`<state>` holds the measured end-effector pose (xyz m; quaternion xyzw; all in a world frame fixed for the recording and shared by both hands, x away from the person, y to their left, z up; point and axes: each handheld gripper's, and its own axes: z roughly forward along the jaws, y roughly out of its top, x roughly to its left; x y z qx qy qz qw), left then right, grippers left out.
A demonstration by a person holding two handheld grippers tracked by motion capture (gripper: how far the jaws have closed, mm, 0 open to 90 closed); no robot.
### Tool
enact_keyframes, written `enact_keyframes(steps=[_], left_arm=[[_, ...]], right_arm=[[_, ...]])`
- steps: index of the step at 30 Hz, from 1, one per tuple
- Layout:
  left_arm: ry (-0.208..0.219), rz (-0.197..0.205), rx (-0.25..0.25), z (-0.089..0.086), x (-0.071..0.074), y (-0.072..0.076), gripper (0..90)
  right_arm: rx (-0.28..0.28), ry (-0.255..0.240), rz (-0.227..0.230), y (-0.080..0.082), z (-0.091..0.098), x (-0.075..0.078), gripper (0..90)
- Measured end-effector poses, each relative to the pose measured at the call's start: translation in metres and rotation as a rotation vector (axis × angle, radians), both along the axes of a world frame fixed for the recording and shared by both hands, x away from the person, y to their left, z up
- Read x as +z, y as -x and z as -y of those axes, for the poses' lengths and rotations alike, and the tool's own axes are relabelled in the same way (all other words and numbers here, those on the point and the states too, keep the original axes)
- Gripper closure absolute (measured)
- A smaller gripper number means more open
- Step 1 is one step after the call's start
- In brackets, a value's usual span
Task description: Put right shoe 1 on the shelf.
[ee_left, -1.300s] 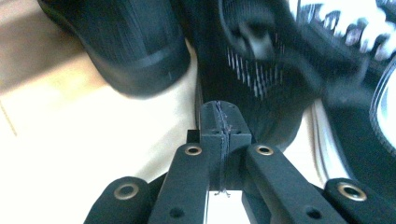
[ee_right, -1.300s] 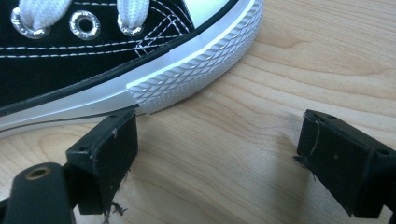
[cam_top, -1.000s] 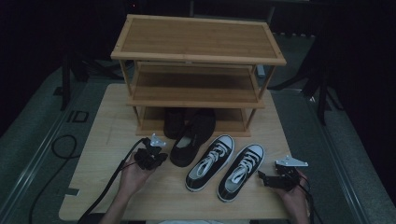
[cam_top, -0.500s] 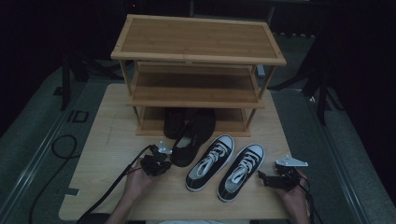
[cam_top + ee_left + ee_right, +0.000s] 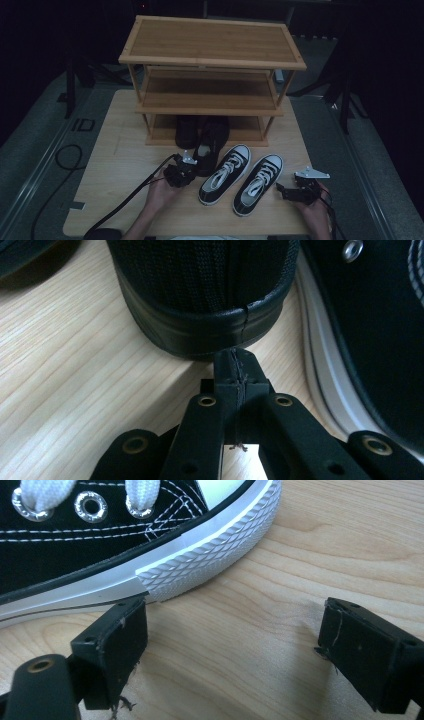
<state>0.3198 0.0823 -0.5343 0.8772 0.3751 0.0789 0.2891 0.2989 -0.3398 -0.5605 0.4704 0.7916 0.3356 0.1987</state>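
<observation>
A black slip-on shoe (image 5: 212, 142) lies half under the wooden rack's (image 5: 210, 42) lowest shelf, its near end pointing at me. My left gripper (image 5: 191, 167) is shut and empty. In the left gripper view its closed tips (image 5: 234, 371) sit right at the rubber edge of the black shoe (image 5: 200, 300). Two black-and-white sneakers (image 5: 225, 172) (image 5: 258, 182) lie side by side in front of the rack. My right gripper (image 5: 284, 191) rests open beside the right sneaker. One of its pads (image 5: 117, 640) is almost against the sneaker's white sole (image 5: 200, 555).
A second black shoe (image 5: 186, 131) sits under the rack's bottom shelf. The light wooden table (image 5: 115, 150) has bare room at front left. The left gripper's cable (image 5: 125, 197) trails off toward the front edge. Dark floor surrounds the table.
My left gripper has moved right and slightly down, from the open table up to the black shoe's near end. The right gripper and the sneakers have stayed put.
</observation>
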Motion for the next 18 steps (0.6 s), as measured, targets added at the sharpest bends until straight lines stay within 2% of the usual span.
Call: enact_keyframes(steps=[6,9,10,15,18], left_arm=[[0.015,0.006,0.000,0.009,0.001,-0.006,90.0],[0.030,0.016,0.003,0.013,0.003,-0.010,90.0],[0.048,0.014,0.005,0.014,0.004,-0.011,90.0],[0.066,0.040,0.023,0.020,0.012,-0.019,90.0],[0.091,0.036,0.022,0.023,0.015,-0.023,90.0]], right_arm=[[0.000,0.000,0.000,0.000,0.000,0.000,12.2],[0.000,0.000,0.000,0.000,0.000,0.000,12.2],[0.000,0.000,0.000,0.000,0.000,0.000,12.2],[0.000,0.000,0.000,0.000,0.000,0.000,12.2],[0.000,0.000,0.000,0.000,0.000,0.000,12.2]])
